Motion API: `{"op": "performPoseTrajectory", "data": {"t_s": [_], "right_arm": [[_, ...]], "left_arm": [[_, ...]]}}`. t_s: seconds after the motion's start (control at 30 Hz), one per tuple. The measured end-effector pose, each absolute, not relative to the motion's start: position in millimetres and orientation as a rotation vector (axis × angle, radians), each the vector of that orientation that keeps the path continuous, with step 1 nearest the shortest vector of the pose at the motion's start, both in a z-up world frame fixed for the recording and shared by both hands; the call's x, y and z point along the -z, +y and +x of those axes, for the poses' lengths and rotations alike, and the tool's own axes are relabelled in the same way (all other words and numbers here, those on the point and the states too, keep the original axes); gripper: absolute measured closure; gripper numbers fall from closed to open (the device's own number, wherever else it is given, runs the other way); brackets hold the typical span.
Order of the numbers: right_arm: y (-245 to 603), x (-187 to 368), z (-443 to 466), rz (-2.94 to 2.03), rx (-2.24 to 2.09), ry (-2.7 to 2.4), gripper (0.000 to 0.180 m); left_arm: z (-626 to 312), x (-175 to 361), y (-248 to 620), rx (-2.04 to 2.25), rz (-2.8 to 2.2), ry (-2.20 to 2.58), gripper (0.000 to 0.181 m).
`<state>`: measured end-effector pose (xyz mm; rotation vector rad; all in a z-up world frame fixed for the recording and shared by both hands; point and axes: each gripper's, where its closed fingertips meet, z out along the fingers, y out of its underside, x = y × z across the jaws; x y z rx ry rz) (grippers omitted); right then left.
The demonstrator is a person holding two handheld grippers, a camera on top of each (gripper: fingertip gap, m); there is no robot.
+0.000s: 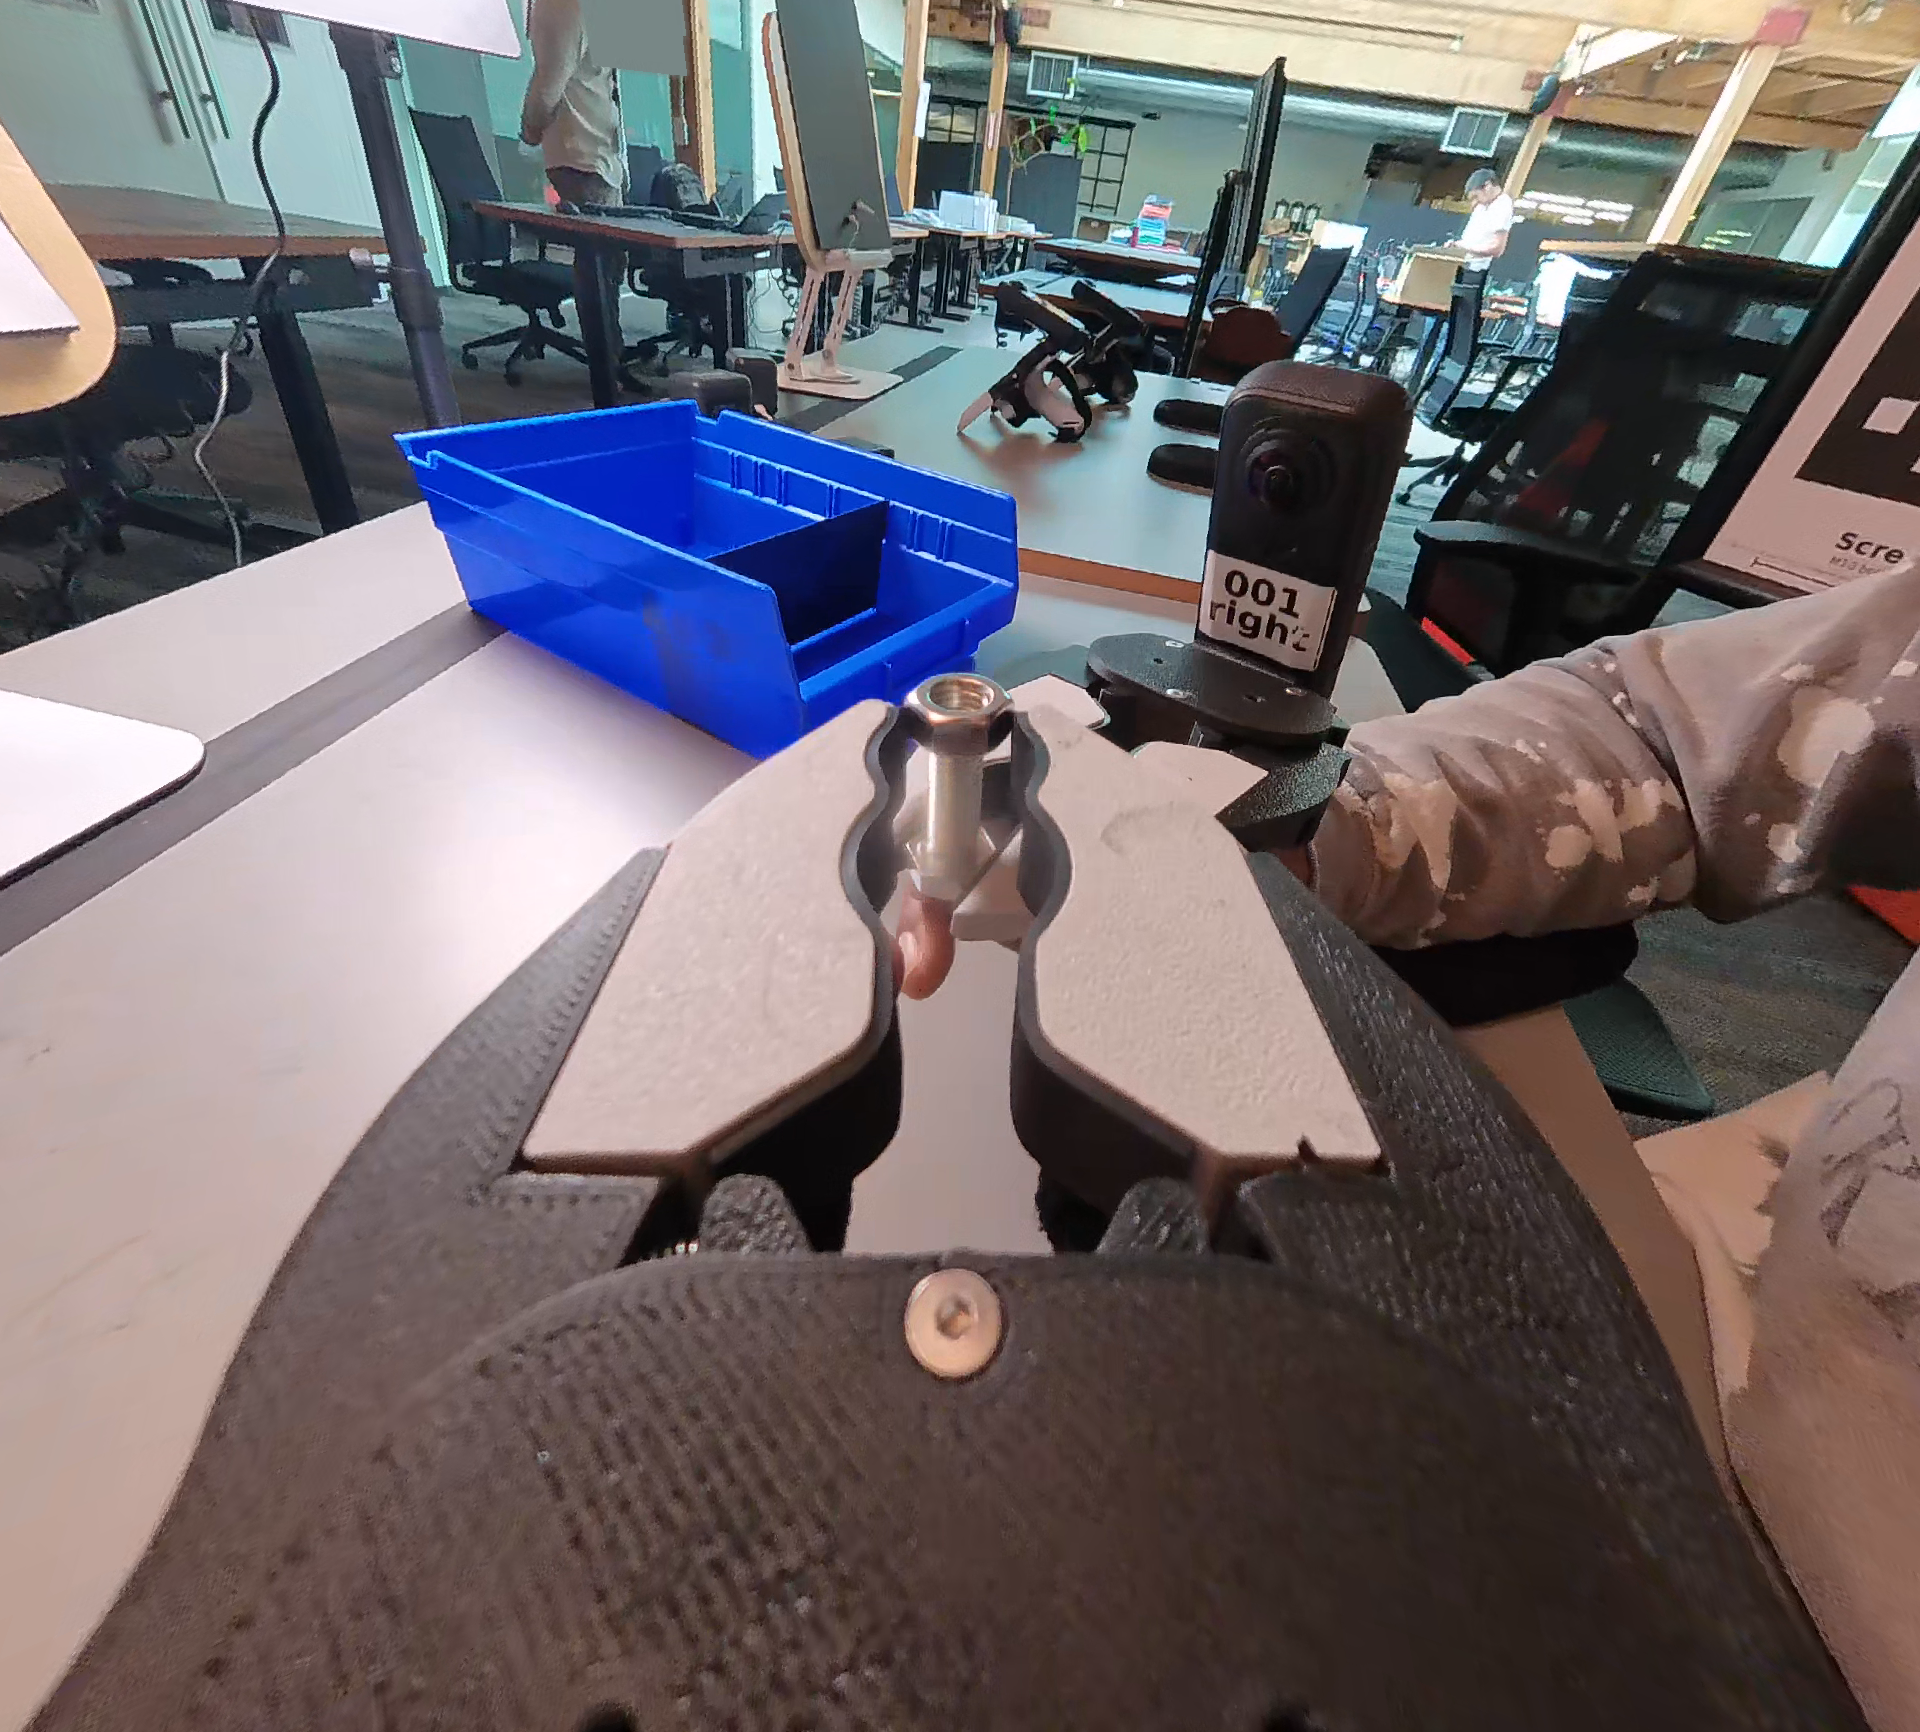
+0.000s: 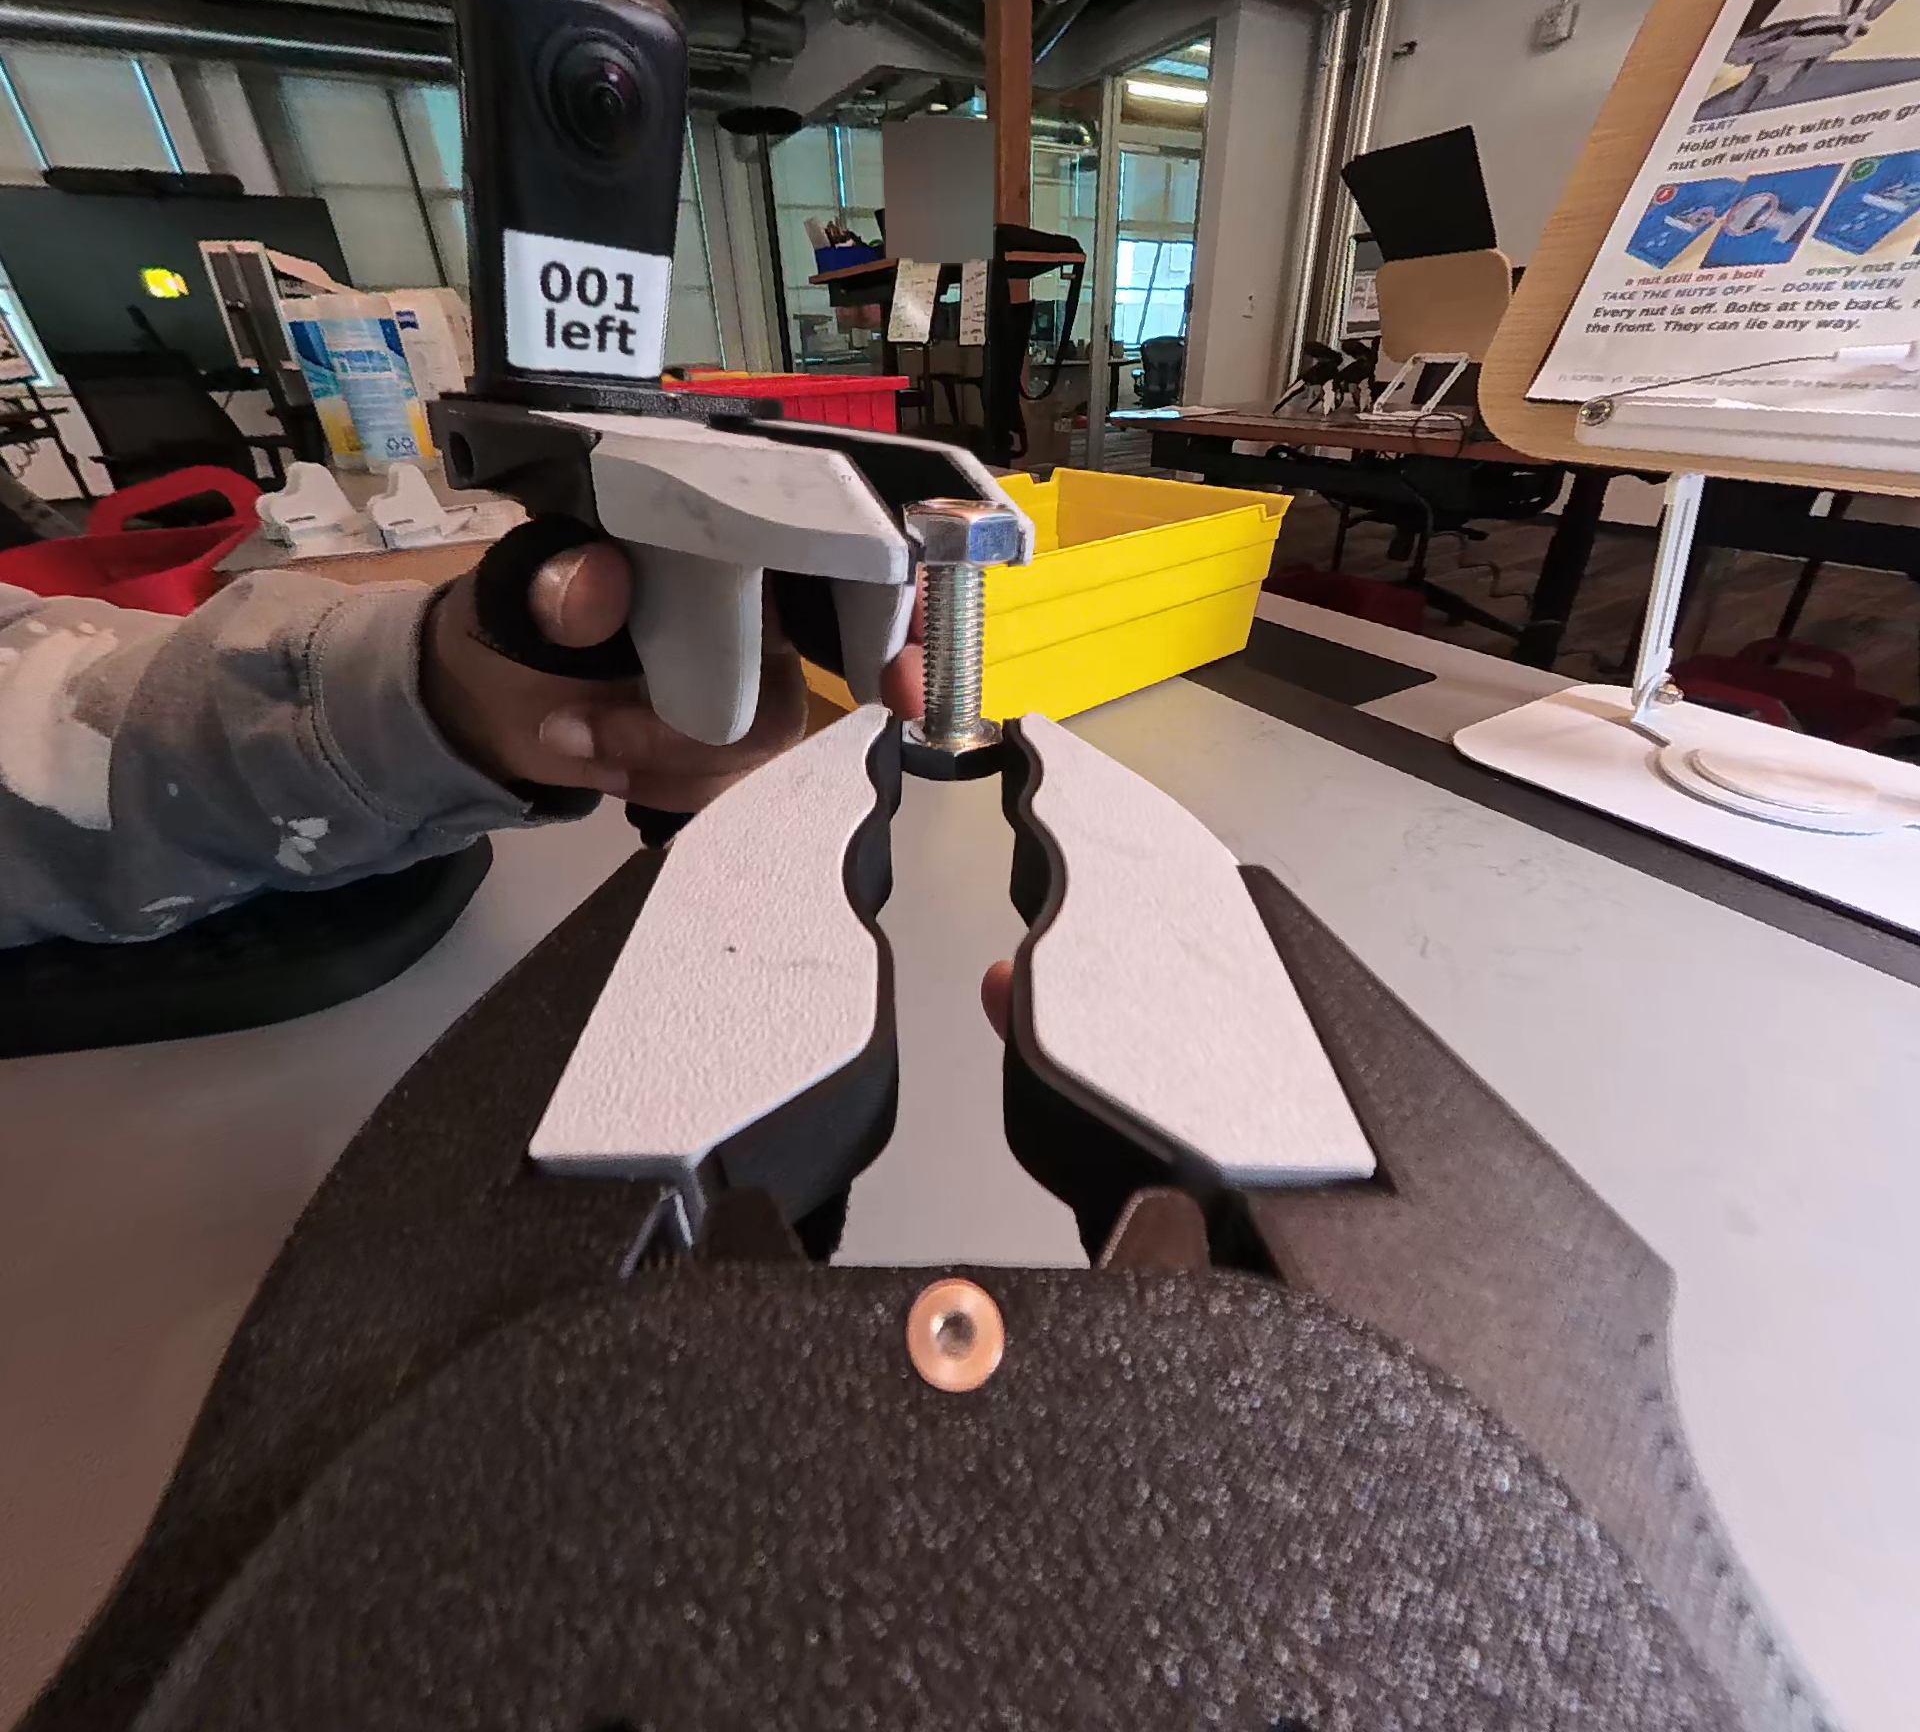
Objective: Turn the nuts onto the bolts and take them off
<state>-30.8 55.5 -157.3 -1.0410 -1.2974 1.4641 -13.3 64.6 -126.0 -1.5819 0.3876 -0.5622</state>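
Bolt [image 2: 954, 643] and nut [image 2: 951, 752] hang together in mid-air above the grey table [image 2: 1455, 1007]: the left gripper [image 2: 961, 534] is clamped on the hex head at the top, while the right gripper [image 2: 951, 747] stands narrow about the dark nut at the shank's low end. Whether its pads truly pinch the nut is hard to tell from here. Judging by the bare thread above, the nut sits only on the last turns, so either threading has just begun or removal is nearly finished. A blue bin [image 1: 727, 570] waits beside them.
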Motion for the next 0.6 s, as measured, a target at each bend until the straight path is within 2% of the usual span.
{"op": "performPoseTrajectory", "data": {"t_s": [0.6], "right_arm": [[46.0, 149.6, -25.2, -0.974, -1.544, -1.301, 0.162]], "left_arm": [[-11.4, 120.7, 55.0, 0.587, -1.572, 0.477, 0.161]]}}
